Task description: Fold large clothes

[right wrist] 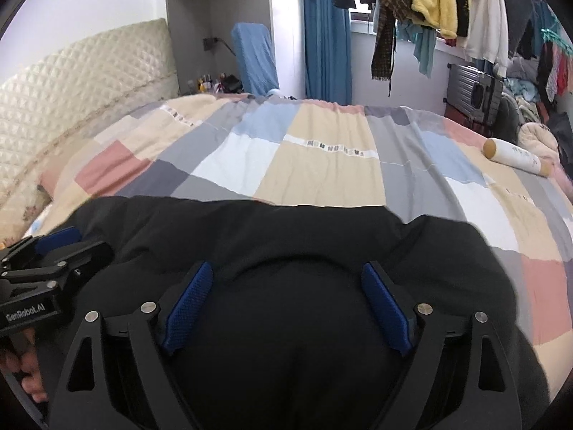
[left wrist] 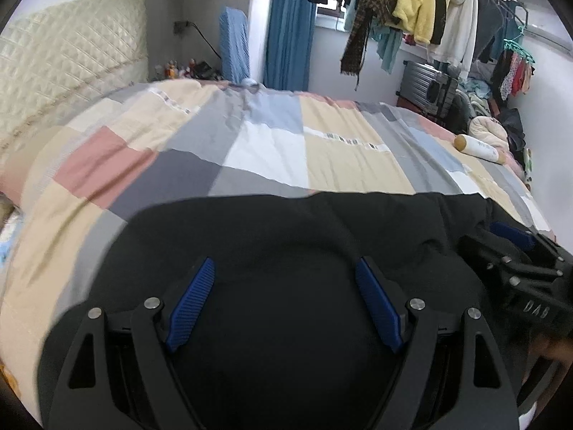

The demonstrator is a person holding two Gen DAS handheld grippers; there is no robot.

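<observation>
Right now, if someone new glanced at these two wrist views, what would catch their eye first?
The black garment fills the near half of both views, spread on the patchwork quilt, with the left gripper and right gripper open above it, side by side. Beyond, a yellow fleece stands out on the crowded clothes rail at upper right. A cream bolster lies at the quilt's far right edge.

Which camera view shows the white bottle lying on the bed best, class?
The right wrist view: the white bottle lies whole on the patchwork quilt, larger, with dark marks visible. The left wrist view also shows it, but smaller, nearer the picture's edge.
</observation>
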